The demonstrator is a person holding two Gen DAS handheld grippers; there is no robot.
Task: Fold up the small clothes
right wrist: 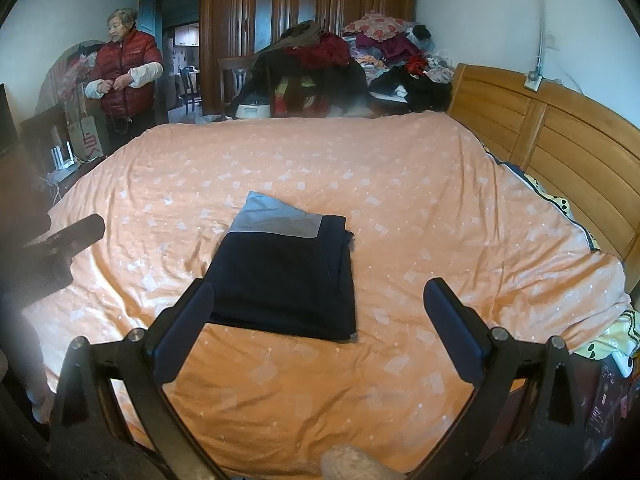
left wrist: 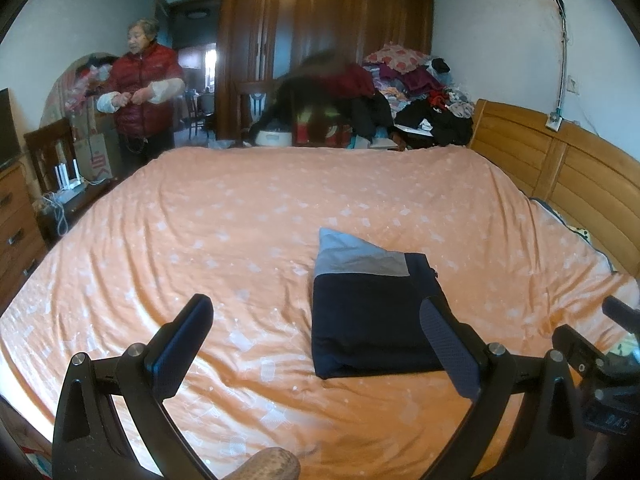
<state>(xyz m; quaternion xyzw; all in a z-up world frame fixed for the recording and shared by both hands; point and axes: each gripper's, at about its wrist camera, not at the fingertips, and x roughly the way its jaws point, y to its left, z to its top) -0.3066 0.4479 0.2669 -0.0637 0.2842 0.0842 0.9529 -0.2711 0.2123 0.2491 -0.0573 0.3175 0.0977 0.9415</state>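
**Folded garment on the bed, both grippers spread**

A navy garment [left wrist: 374,320] with a grey band lies folded on the orange bedspread [left wrist: 240,220], near the front edge. The left gripper [left wrist: 320,344] and right gripper [right wrist: 318,320] hover above it, jaws wide apart, holding nothing.

From my left wrist feed, a dark shape [left wrist: 316,92] at the bed's far edge is smeared with blur; I cannot tell what it is. The right gripper [left wrist: 616,344] is cut off by that picture's right edge, so its jaws are out of sight there. In the right wrist feed the left gripper [right wrist: 60,248] shows only as a soft, dark piece at the left. The clothes pile [right wrist: 392,48] is too jumbled to separate. The near bed edge [right wrist: 280,460] hides behind my rig.
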